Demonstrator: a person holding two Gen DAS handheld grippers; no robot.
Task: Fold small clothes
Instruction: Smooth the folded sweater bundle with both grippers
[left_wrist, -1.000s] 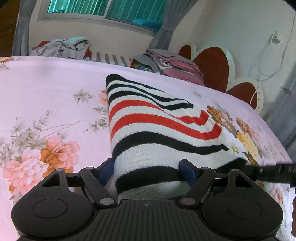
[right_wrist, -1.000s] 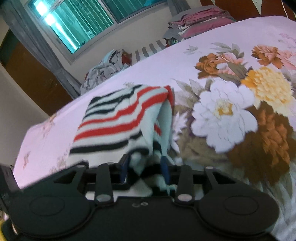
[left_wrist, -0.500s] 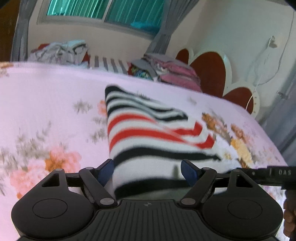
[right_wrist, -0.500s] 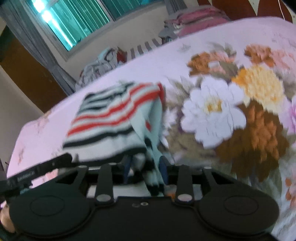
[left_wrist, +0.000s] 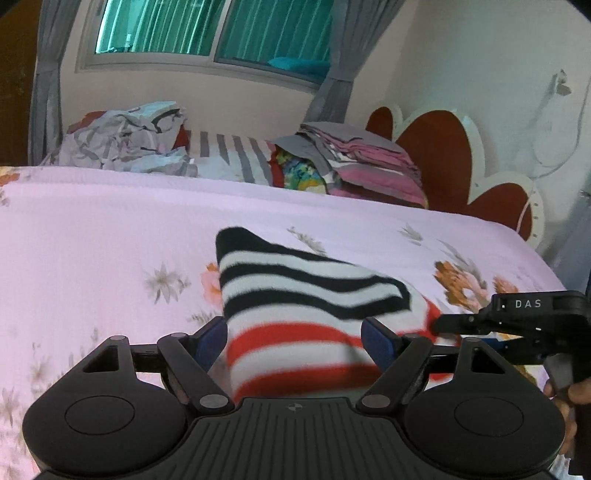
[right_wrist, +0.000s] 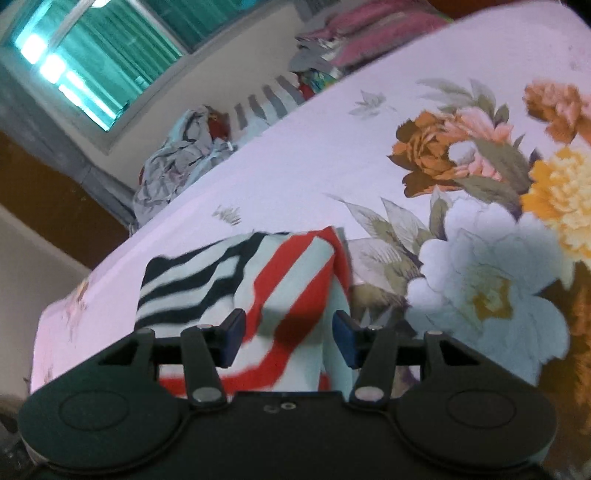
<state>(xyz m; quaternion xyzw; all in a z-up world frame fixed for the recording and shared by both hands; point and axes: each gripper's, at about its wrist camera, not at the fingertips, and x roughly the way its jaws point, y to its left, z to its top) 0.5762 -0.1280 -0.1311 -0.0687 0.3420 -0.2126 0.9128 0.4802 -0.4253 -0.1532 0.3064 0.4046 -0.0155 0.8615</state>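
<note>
A small knitted garment with black, red and white stripes (left_wrist: 306, 306) lies folded on the pink floral bedspread (left_wrist: 92, 236). My left gripper (left_wrist: 295, 336) is open, its blue pads either side of the garment's near end. My right gripper (right_wrist: 288, 336) is open too, over the garment's (right_wrist: 258, 280) red-striped right part, with cloth between the pads. The right gripper's black body also shows at the right of the left wrist view (left_wrist: 517, 317).
A crumpled pile of grey and white clothes (left_wrist: 125, 140) and a stack of folded pink and grey clothes (left_wrist: 354, 162) lie at the bed's far edge below the window. A red and white headboard (left_wrist: 454, 155) stands at the right.
My right gripper has opened and let go of the striped cloth it pinched. The garment now lies folded over, shorter than before. Both grippers have shifted over it.
</note>
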